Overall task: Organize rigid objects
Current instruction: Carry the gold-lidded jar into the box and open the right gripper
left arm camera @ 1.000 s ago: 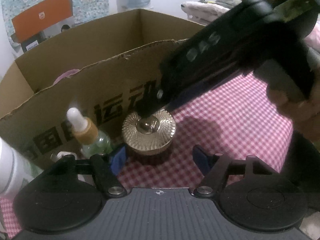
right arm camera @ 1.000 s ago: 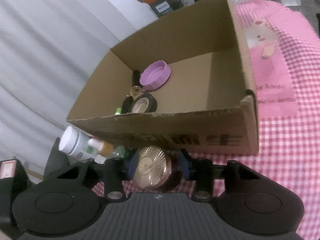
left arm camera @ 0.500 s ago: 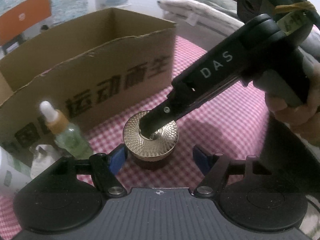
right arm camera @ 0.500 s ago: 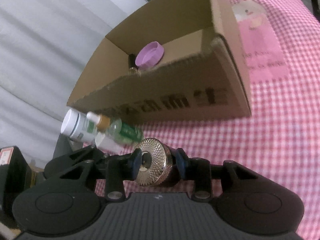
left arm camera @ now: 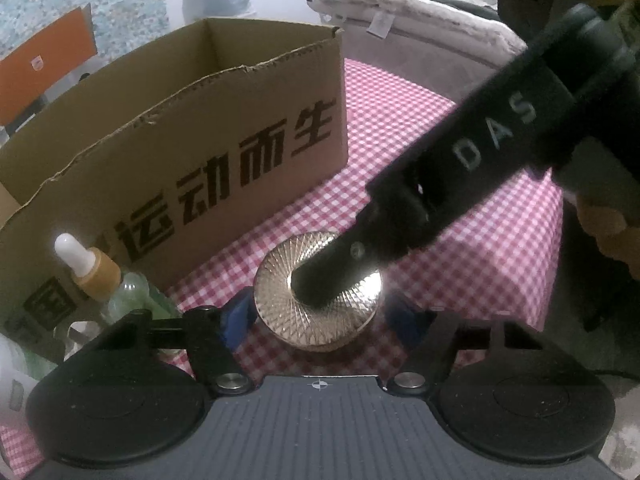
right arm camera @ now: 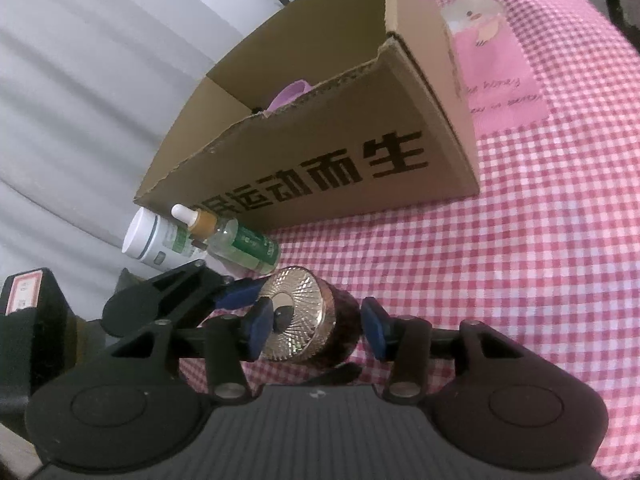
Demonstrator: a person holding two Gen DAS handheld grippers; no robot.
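Fingers (right arm camera: 256, 326) of both grippers spread wide around the gold-lidded jar (right arm camera: 304, 316).
Neither grips it: the jar stands on the checked cloth (right arm camera: 520, 260) just before the cardboard box (right arm camera: 320, 160), seemingly steadied for transfer into it.

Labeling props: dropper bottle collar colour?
Tan collar on the dropper bottle, white bulb above; clearest in left wrist view.

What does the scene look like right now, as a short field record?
jar: gold lid, on cloth, outside box
left tongs: open, straddling jar
right tongs: open, one finger on lid centre, other clear of jar
box contents: purple lid visible
beside box: dropper bottle, white bottle
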